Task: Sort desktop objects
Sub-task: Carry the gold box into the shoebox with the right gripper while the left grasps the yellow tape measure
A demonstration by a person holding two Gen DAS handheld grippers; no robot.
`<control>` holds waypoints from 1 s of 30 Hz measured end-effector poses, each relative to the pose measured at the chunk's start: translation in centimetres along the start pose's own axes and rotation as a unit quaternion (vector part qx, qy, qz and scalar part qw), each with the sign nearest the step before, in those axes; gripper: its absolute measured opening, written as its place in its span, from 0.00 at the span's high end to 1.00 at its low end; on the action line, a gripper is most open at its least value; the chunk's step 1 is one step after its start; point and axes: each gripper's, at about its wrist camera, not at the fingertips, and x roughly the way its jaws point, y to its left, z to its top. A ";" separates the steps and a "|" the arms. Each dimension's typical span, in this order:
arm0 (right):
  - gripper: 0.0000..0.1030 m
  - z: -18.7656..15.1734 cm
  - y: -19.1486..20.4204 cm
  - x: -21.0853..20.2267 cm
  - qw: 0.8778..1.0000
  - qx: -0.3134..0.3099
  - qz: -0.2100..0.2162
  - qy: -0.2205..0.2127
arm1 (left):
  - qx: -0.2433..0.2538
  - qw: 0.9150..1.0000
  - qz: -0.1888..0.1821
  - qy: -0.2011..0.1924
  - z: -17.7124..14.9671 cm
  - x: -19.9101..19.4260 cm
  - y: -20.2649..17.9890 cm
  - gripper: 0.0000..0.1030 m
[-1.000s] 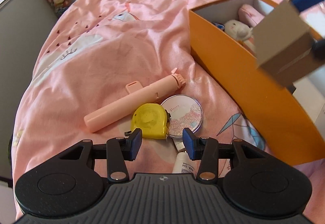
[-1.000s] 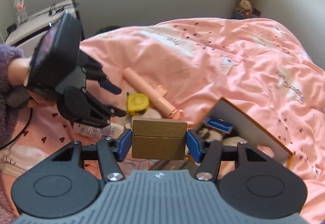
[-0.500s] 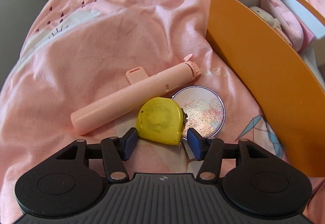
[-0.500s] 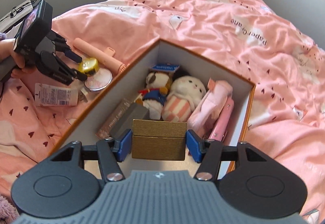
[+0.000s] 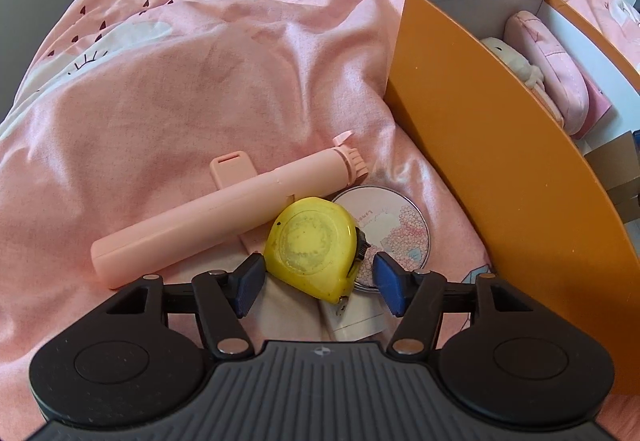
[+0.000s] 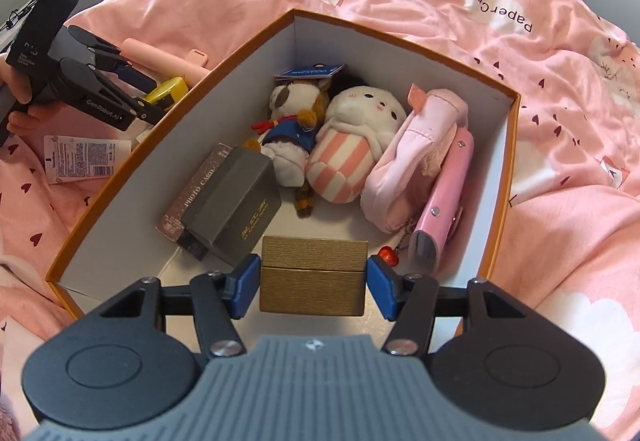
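Note:
A yellow tape measure (image 5: 310, 241) lies on the pink bedcover, leaning on a pink stick (image 5: 224, 217) and a round compact (image 5: 396, 229). My left gripper (image 5: 318, 283) straddles the tape measure; its jaws are opening and the pads stand clear of it. In the right wrist view my right gripper (image 6: 312, 283) is shut on a gold-brown box (image 6: 314, 277), held low inside the orange storage box (image 6: 400, 53) near its front. The left gripper (image 6: 160, 97) shows there too, beside the storage box's left wall, over the tape measure (image 6: 170, 89).
The orange box (image 5: 500, 169) holds two plush toys (image 6: 296, 109), a pink pouch (image 6: 416, 153), a pink case (image 6: 444, 201), a dark box (image 6: 236, 201) and a photo card pack (image 6: 196, 189). A white tube (image 6: 86, 157) lies left of it on the rumpled bedcover.
My left gripper sank onto the tape measure and its jaws widened around it. My right gripper carried the gold-brown box from above the bed down into the orange box.

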 end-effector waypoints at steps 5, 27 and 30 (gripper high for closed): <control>0.42 -0.2 0.2 0.7 1.000 -0.010 0.009 0.007 | -0.028 1.000 0.002 0.001 0.2 0.0 0.4 0.39; 0.42 2.4 3.1 4.0 0.951 -0.301 0.060 0.034 | -0.013 0.999 0.040 -0.021 0.3 -1.5 0.4 0.70; 0.42 2.7 3.5 4.2 0.936 -0.344 0.073 0.033 | -0.005 0.999 0.040 -0.026 0.3 -1.4 0.4 0.70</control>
